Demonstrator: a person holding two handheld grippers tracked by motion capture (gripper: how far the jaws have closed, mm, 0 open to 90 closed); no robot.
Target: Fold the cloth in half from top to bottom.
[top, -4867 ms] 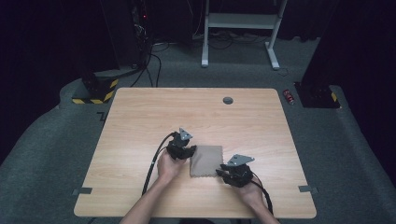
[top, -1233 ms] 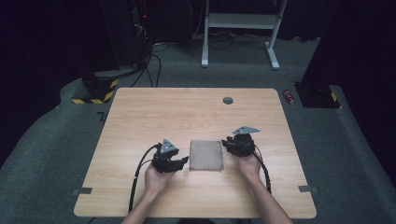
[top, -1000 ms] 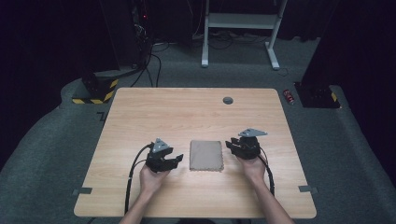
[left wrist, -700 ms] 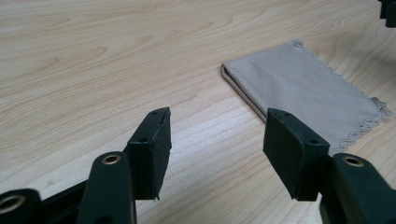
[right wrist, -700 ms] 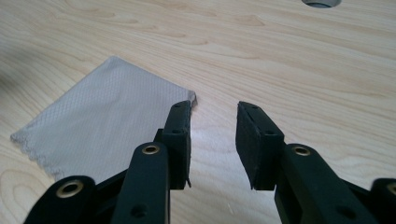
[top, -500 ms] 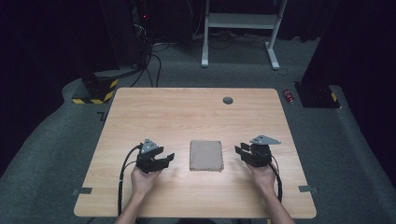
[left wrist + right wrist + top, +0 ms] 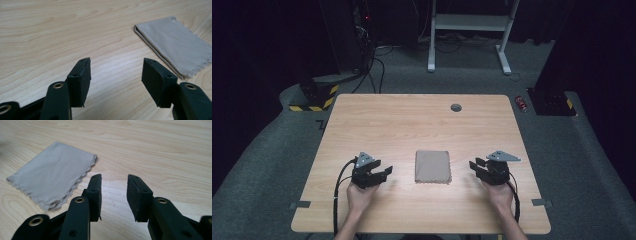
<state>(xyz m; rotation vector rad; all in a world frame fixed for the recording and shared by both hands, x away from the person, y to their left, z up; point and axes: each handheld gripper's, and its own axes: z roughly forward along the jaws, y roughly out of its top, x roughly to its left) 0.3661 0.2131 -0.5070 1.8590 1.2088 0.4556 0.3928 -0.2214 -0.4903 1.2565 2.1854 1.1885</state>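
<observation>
Folded beige cloth (image 7: 432, 167) lies flat at lower centre of the wooden surface (image 7: 412, 120). My left tongs (image 7: 381, 174) and right tongs (image 7: 478, 167) flank it, both open, empty, apparently parked clear.

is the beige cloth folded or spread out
Folded. The cloth lies flat as a neat rectangle on the table, with stacked layers showing along its edges in both gripper views.

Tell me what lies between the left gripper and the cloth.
Nothing: in the high view, bare table separates the left gripper from the folded cloth. The left gripper view shows the same bare wood before its open jaws.
</observation>
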